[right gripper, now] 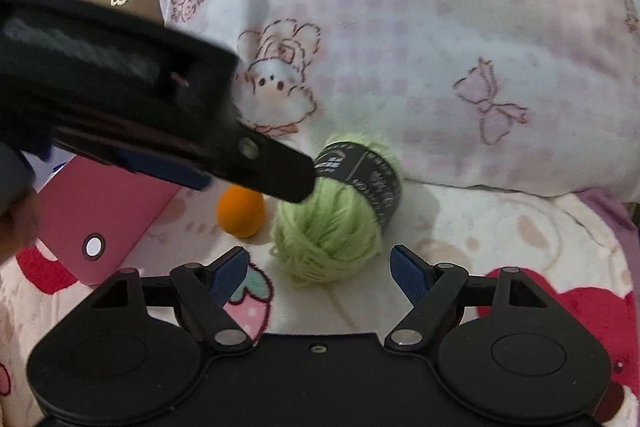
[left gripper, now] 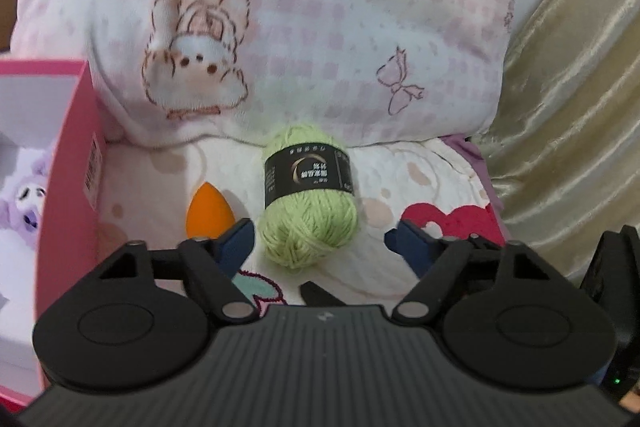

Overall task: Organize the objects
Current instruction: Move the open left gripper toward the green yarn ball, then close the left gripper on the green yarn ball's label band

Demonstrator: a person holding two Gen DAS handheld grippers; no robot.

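A green yarn ball (left gripper: pixel 308 195) with a black label lies on the patterned blanket, in front of a pillow; it also shows in the right wrist view (right gripper: pixel 336 223). An orange egg-shaped sponge (left gripper: pixel 205 211) lies just left of it, also seen in the right wrist view (right gripper: pixel 241 211). My left gripper (left gripper: pixel 320 239) is open and empty, its blue pads on either side of the yarn's near end. My right gripper (right gripper: pixel 318 265) is open and empty, just short of the yarn. The left gripper's body (right gripper: pixel 120 107) crosses the right wrist view at upper left.
A pink box (left gripper: pixel 68 187) stands at the left with a purple plush toy (left gripper: pixel 24 199) inside; its pink side also shows in the right wrist view (right gripper: pixel 104 223). A large pink-and-white pillow (left gripper: pixel 300 27) stands behind. A gold curtain (left gripper: pixel 568 107) hangs at the right.
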